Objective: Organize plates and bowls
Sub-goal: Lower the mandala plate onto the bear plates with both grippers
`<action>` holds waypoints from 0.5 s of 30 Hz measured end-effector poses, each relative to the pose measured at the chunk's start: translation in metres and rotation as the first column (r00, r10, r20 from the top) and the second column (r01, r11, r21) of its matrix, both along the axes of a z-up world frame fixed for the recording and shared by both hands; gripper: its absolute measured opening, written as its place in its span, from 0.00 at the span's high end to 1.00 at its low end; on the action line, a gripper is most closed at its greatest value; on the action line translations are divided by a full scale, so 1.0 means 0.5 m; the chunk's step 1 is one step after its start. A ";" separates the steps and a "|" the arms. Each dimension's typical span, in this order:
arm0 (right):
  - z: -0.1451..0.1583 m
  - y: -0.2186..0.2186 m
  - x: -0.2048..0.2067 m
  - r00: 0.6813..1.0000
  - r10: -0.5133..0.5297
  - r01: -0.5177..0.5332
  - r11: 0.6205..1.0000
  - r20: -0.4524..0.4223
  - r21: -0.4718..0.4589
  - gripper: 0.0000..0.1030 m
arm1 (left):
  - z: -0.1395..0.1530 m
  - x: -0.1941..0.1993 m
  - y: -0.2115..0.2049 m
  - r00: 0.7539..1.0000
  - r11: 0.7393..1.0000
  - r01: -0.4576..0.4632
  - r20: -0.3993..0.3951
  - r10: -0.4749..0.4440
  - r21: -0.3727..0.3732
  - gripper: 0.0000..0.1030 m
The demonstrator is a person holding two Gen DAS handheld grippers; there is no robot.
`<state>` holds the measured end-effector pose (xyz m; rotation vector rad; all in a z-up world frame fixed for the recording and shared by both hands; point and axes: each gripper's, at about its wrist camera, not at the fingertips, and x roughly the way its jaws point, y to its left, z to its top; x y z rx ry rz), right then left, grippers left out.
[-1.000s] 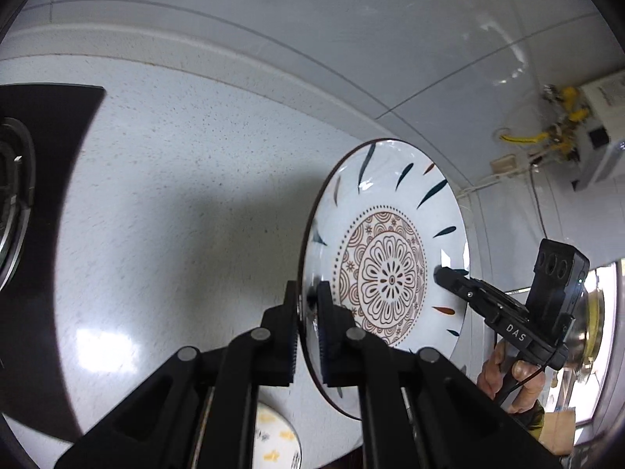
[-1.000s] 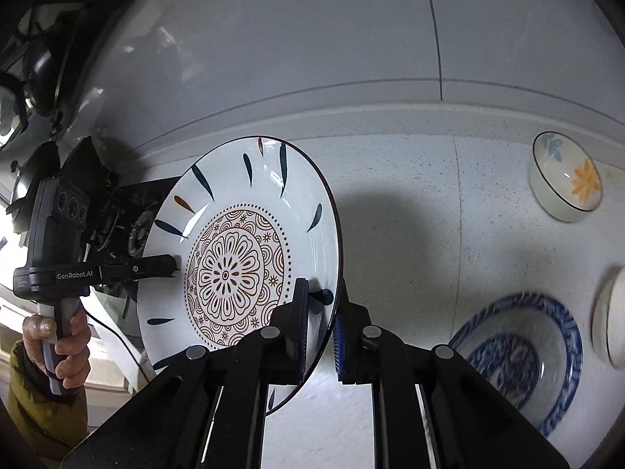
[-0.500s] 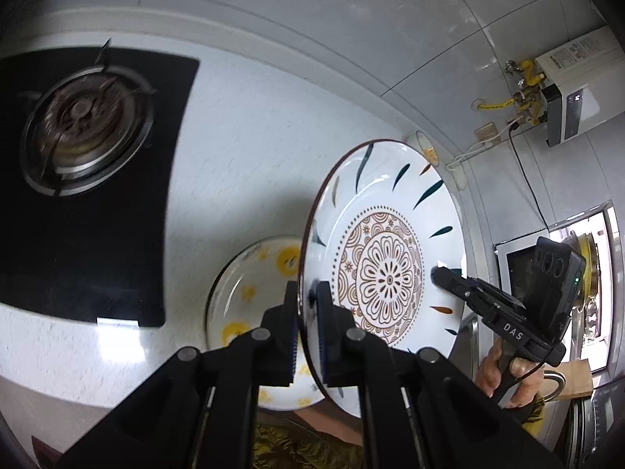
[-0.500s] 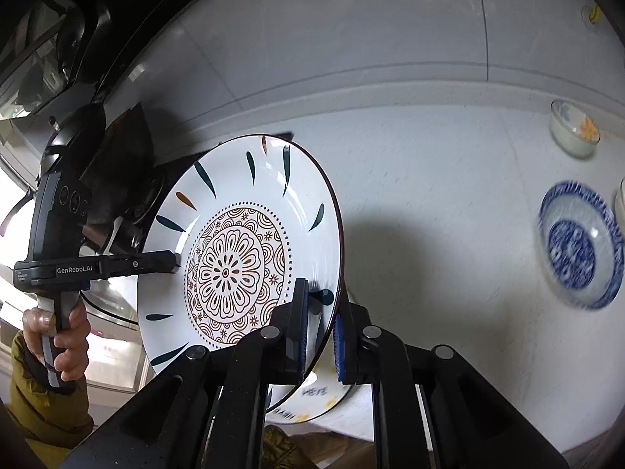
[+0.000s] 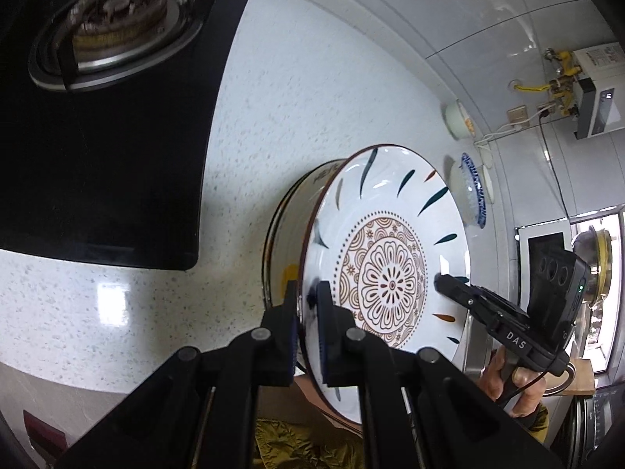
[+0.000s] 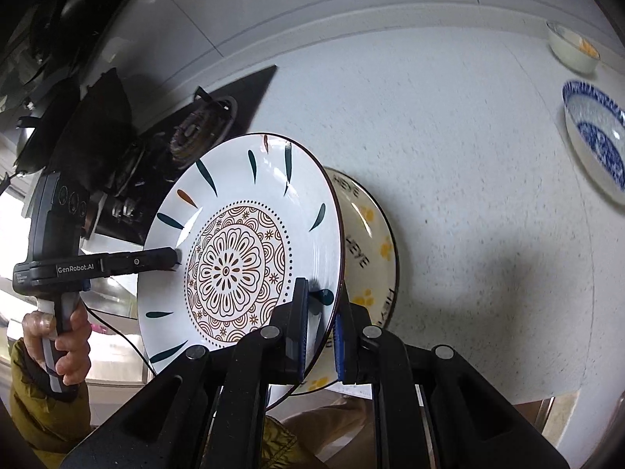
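Speckled white worktop (image 6: pixel 449 164) beside a gas hob (image 5: pixel 105 90); both the left gripper (image 5: pixel 306 324) and right gripper (image 6: pixel 320 336) have their jaws clenched on opposite rims of the patterned plate (image 6: pixel 234 258), held just above a yellow-printed plate (image 6: pixel 371 250); best lowered level and centred, releasing together.
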<state>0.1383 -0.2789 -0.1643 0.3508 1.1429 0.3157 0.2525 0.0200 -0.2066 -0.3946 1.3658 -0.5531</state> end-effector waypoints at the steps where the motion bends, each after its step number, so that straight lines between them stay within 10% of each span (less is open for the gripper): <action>1: -0.014 0.001 -0.001 1.000 -0.005 0.005 1.000 -0.013 0.005 0.90 | -0.014 0.001 -0.001 1.000 1.000 0.001 -0.012 -0.001 0.003 0.93; 15: -0.057 -0.028 -0.003 0.997 0.004 0.001 0.999 -0.081 0.054 0.90 | -0.050 0.021 -0.022 0.999 1.000 0.025 -0.045 -0.025 0.004 0.95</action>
